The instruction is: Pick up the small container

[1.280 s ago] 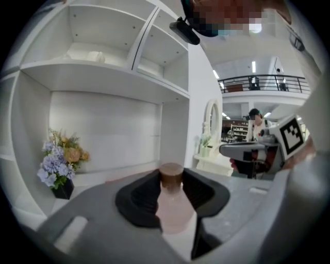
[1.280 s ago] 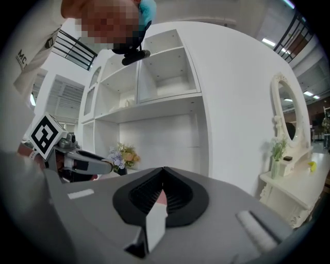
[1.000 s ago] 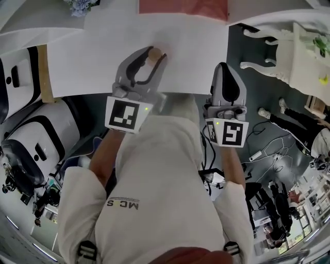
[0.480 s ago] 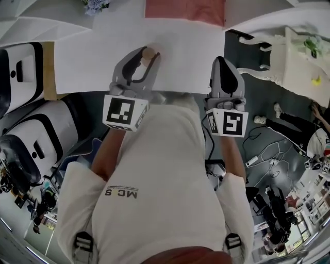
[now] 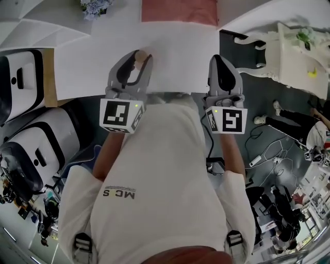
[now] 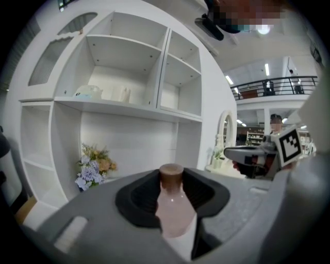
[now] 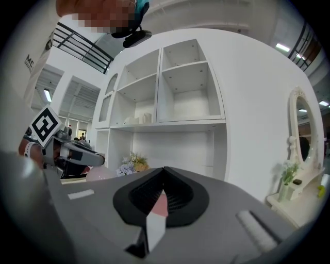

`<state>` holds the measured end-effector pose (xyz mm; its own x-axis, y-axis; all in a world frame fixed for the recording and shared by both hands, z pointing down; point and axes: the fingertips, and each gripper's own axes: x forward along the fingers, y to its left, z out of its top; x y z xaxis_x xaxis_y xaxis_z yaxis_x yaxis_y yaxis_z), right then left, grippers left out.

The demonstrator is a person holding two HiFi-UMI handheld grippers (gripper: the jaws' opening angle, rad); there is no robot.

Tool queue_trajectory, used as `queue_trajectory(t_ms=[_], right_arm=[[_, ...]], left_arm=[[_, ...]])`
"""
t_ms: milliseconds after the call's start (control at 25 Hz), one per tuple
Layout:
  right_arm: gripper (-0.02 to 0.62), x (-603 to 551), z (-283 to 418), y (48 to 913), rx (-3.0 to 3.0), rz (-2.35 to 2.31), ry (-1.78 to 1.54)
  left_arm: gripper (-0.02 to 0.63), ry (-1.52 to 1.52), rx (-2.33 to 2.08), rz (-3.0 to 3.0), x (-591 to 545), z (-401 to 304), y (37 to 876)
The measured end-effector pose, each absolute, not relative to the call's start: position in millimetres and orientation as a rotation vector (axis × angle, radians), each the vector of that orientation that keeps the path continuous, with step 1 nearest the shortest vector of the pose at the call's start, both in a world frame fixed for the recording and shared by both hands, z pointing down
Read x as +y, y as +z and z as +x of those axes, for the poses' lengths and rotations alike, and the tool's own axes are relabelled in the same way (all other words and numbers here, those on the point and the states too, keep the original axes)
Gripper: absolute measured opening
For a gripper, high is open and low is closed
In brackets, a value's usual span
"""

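The small container (image 5: 139, 55) is a pale pink bottle with a brown cap. It is held between the jaws of my left gripper (image 5: 137, 63) over the white table (image 5: 175, 56), near its front edge. In the left gripper view the container (image 6: 174, 211) stands upright between the dark pads, cap on top, and the left gripper (image 6: 172, 201) is shut on it. My right gripper (image 5: 219, 61) hovers at the table's front edge to the right. Its jaws meet with nothing between them in the right gripper view (image 7: 164, 178).
A pink mat (image 5: 178, 10) lies at the table's far edge and a bunch of flowers (image 5: 95, 6) at the far left. White shelving (image 6: 129, 77) stands behind the table. White rounded machines (image 5: 23, 77) are at the left, a white dressing table (image 5: 301, 49) at the right.
My left gripper with the container has drifted left and back toward the table's front edge. The right gripper shifted slightly left as well and stayed shut.
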<state>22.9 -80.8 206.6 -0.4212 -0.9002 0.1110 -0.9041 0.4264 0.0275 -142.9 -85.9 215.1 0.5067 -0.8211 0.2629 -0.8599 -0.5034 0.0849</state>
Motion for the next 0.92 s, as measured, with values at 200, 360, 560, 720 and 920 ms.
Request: queue_trajectory(t_ms=[200, 360, 560, 720, 920], right_arm=[[-0.012, -71.8, 19.6, 205.4, -2.544, 1.628, 0.028], [-0.012, -69.2, 21.4, 205.6, -2.539, 1.631, 0.031], [-0.012, -67.7, 23.0, 208.3, -2.528, 1.642, 0.043], [-0.012, -66.0, 22.7, 208.7, -2.527, 1.646, 0.046], [-0.012, -65.1, 24.0, 210.0, -2.524, 1.649, 0.061]], left_arm=[[0.135, 0.275, -1.421, 2.555, -79.5, -142.7, 215.4], [0.135, 0.273, -1.416, 2.563, -77.5, -140.0, 213.6], [0.135, 0.274, -1.412, 2.563, -75.7, -139.7, 215.0], [0.135, 0.277, -1.405, 2.567, -73.2, -138.9, 215.8], [0.135, 0.283, -1.407, 2.570, -70.8, -136.8, 216.0]])
